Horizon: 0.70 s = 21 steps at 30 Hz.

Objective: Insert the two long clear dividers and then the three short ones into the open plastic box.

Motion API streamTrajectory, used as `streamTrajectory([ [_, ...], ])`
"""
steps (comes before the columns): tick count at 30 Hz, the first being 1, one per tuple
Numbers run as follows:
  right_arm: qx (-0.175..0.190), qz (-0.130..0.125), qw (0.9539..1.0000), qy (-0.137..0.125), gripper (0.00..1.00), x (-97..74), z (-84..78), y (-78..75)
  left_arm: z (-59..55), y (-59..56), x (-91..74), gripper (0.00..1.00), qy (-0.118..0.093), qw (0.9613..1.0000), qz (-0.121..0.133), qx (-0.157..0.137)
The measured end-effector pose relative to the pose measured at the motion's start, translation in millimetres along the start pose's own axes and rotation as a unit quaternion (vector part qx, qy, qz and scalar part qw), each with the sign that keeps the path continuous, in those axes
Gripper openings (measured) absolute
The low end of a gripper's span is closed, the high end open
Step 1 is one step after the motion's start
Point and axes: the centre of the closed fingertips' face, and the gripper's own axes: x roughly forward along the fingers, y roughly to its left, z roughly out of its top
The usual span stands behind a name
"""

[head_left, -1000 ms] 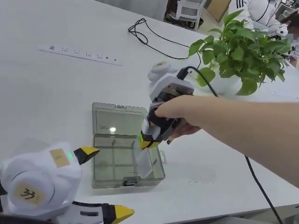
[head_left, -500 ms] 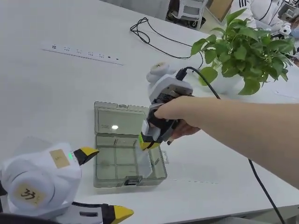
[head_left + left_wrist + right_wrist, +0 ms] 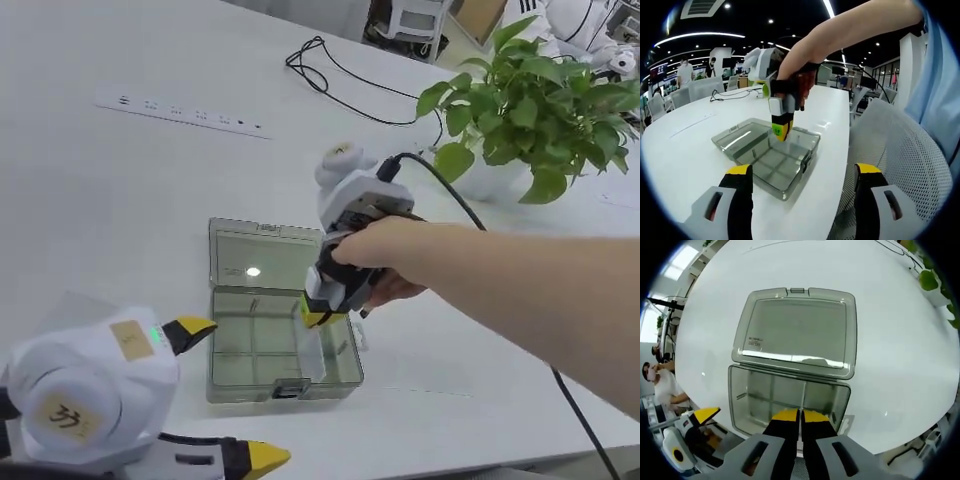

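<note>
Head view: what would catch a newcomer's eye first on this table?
The right gripper, mid-frame, is shut on a clear divider, held upright at the right part of the open plastic box. The left gripper stands open at the near left. A leafy green plant sits at the far right of the white table.
</note>
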Motion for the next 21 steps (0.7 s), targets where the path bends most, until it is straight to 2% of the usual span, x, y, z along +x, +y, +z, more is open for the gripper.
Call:
streamTrajectory([
  [9,-0.014,-0.006,0.9999,0.002,0.02,3.7,2.2,-3.1,-1.5,-0.5,-1.9,0.84,0.003,1.0000,0.002,-0.002],
  [13,-0.016,-0.001,0.9999,-0.001,0.02,4.1,1.5,-3.0,-0.3,-0.8,-1.6,0.84,0.004,1.0000,0.002,0.000],
  [21,-0.046,0.009,0.9989,-0.002,0.05,3.4,1.3,-0.3,1.5,-1.0,-2.9,0.84,0.006,1.0000,0.003,0.006],
])
